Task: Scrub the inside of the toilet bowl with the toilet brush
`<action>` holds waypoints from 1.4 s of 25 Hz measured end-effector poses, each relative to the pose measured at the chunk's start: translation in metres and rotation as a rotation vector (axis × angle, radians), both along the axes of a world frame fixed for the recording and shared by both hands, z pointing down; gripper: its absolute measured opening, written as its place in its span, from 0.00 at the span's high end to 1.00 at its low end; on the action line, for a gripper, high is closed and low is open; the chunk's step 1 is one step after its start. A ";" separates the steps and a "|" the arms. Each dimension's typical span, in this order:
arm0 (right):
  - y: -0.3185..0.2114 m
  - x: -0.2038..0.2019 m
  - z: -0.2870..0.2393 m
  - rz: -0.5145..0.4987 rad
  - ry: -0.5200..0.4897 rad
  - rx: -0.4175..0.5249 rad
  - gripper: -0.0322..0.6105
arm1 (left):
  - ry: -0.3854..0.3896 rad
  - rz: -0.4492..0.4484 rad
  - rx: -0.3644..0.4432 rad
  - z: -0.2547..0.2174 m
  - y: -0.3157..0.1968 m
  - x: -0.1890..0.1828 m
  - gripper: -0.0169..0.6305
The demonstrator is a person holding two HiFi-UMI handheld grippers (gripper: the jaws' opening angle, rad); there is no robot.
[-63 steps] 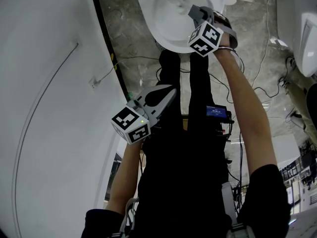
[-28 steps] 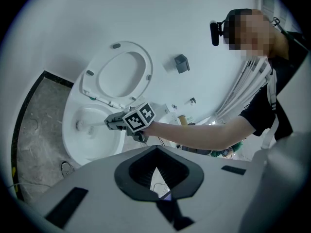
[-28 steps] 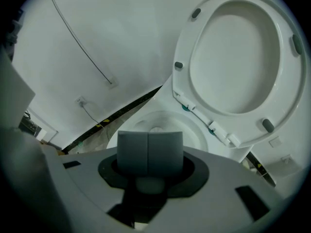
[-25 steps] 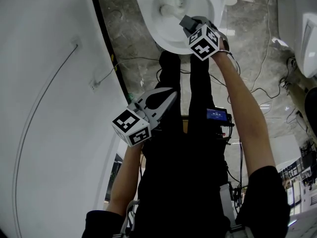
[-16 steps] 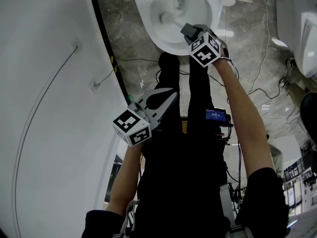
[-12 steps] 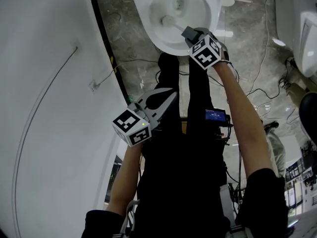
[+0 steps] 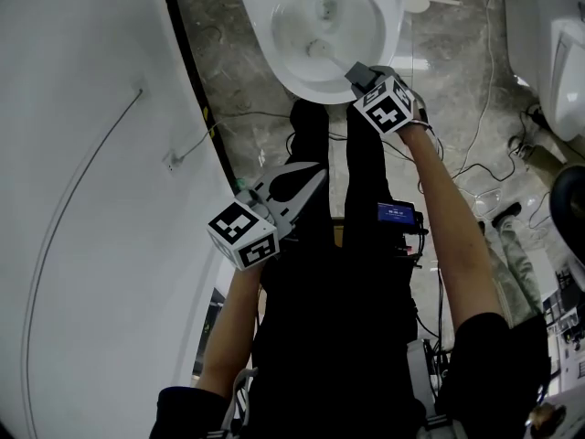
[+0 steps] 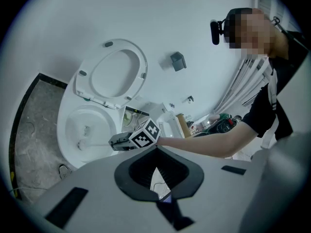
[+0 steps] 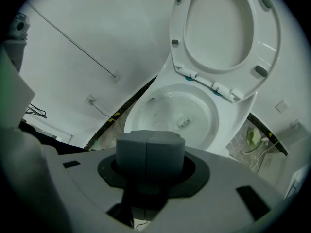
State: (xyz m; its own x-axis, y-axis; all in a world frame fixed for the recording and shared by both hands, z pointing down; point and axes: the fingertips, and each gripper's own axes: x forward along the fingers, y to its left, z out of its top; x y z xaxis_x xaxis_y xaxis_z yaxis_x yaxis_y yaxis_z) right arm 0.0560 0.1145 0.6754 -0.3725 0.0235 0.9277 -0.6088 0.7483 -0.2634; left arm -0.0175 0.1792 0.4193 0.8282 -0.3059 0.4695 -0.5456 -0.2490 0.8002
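Brush [image 7: 317, 49] head is sitting inside the bowl [image 7: 297, 82], with the right gripper [image 7: 359, 71] clamping its handle. Left gripper [image 7: 309, 176] is idling near, closed and empty. Scrubbing is apparently proceeding; the next stroke is likely calling for sweeping the far wall.

Open bowl, tight on the left

The toilet bowl [image 7: 259, 26] at the frame's top lies open from above, its seat [image 9: 226, 30] tilted up behind. Only the toilet brush [image 7: 321, 49] and the right gripper [image 7: 359, 73] at the near rim take room there. A white wall [image 7: 82, 199] fills the frame's left, just beside the bowl. Right of the bowl the floor [image 7: 448, 53] is passable but strewn with cables [image 7: 471, 158].
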 end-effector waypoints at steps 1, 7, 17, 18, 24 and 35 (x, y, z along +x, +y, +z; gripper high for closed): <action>0.001 0.003 0.000 0.003 0.004 -0.004 0.69 | 0.001 0.000 0.001 0.000 0.000 0.000 0.96; 0.011 0.021 0.005 0.023 0.030 -0.025 0.69 | 0.002 0.006 -0.002 0.001 0.003 0.003 0.96; 0.021 0.059 0.011 0.097 0.094 -0.041 0.69 | -0.003 0.009 0.001 0.000 0.001 0.002 0.96; 0.022 0.063 0.012 0.103 0.101 -0.039 0.69 | -0.003 0.009 0.001 -0.001 0.001 0.002 0.96; 0.015 0.080 0.014 0.137 0.141 -0.026 0.69 | -0.002 0.009 0.000 0.000 -0.002 0.001 0.96; 0.009 0.090 0.013 0.113 0.126 -0.015 0.64 | -0.005 0.005 0.002 -0.001 -0.002 -0.002 0.96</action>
